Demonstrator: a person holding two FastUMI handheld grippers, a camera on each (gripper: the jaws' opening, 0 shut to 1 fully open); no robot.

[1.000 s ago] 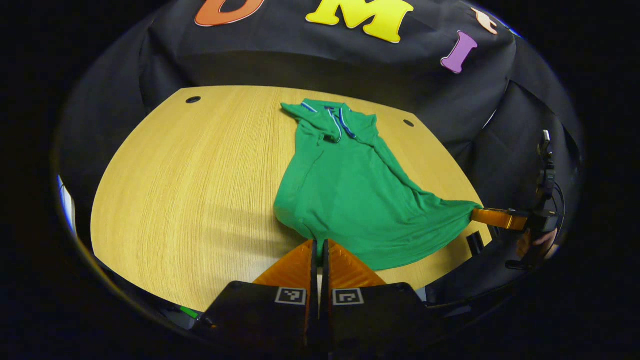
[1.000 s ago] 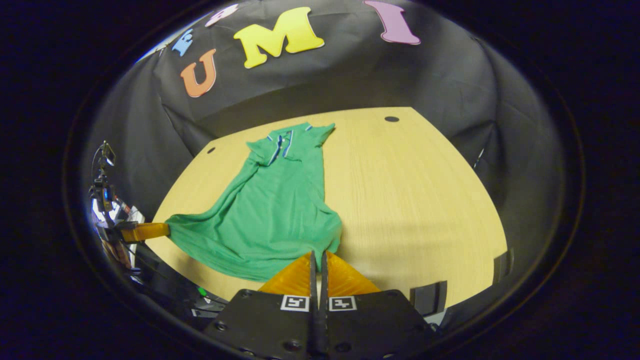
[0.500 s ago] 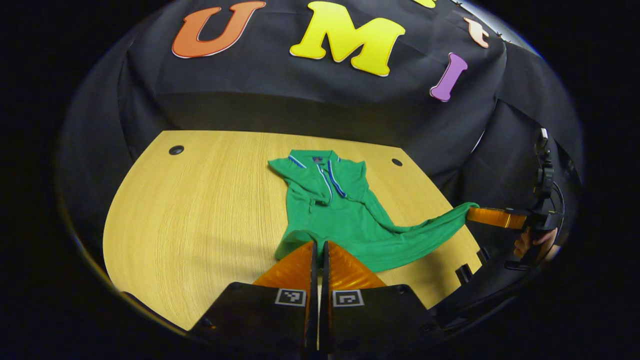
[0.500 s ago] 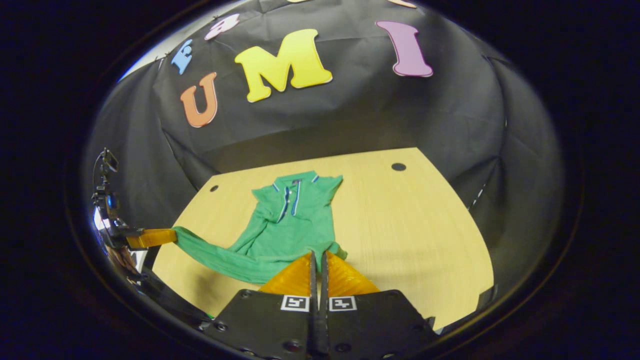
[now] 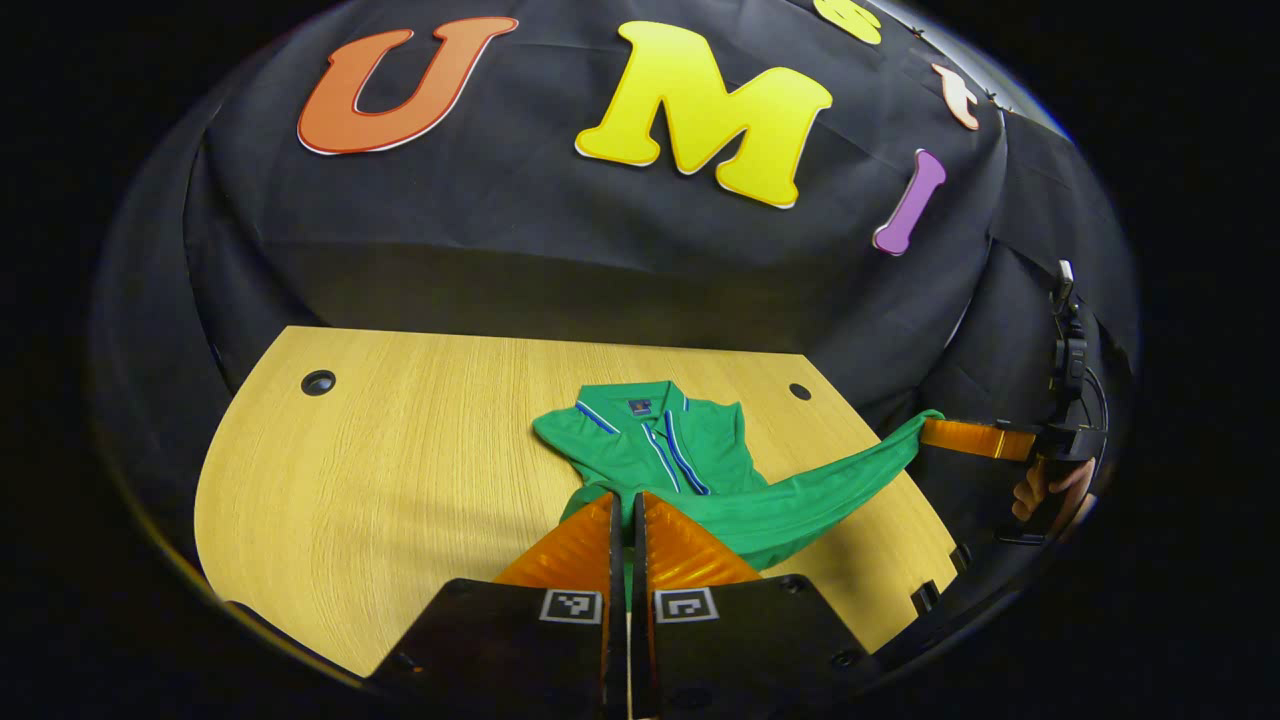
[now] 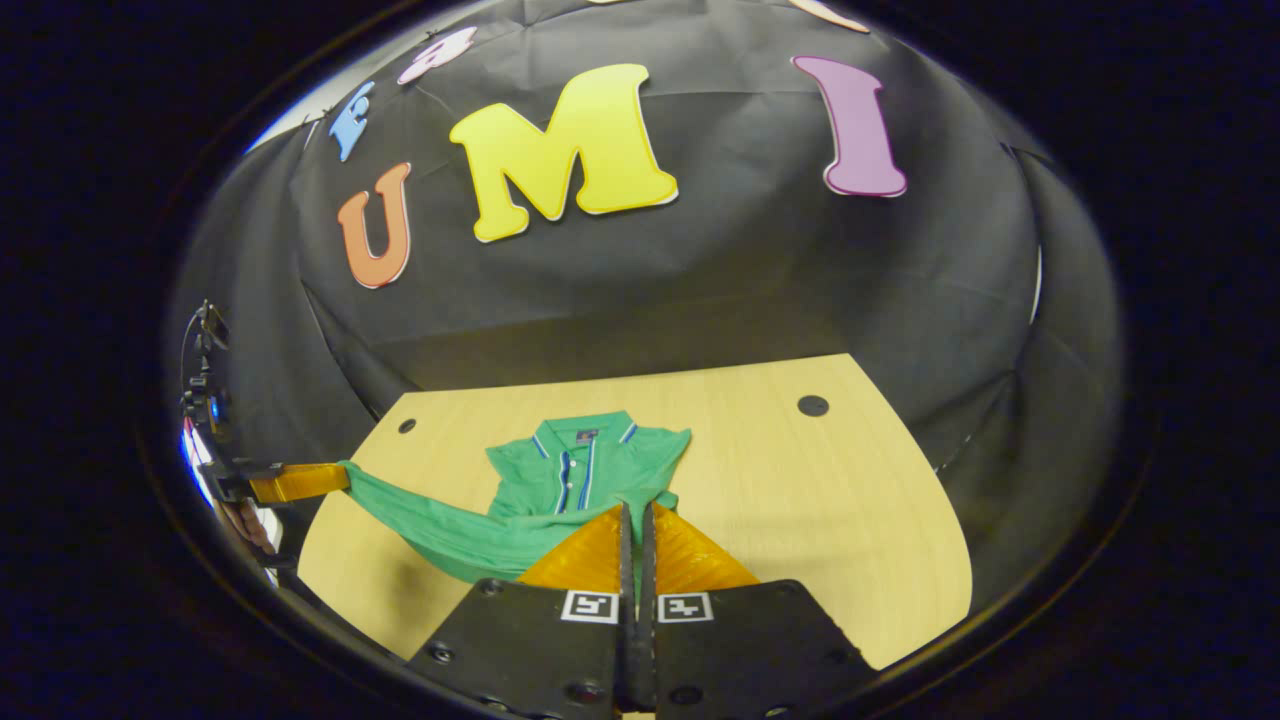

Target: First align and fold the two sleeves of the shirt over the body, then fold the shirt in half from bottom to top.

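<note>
A: Left gripper view: the left gripper (image 5: 627, 500) is pinching the hem of the green polo shirt (image 5: 660, 450), fingers closed on the fabric. Collar end is lying on the wooden worktop (image 5: 380, 470); the hem is hanging stretched above it.

B: Right gripper view: the right gripper (image 6: 635, 510) is clamping the other hem corner of the shirt (image 6: 575, 475), fingers pressed together. The left gripper (image 6: 335, 478) is sitting far left, gripping fabric too.

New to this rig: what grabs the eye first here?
The green shirt on the wooden table, its collar toward the wall. Its hem is lifted off the table and strung between the two grippers: the left gripper shut on one corner, the right gripper on the other.
</note>
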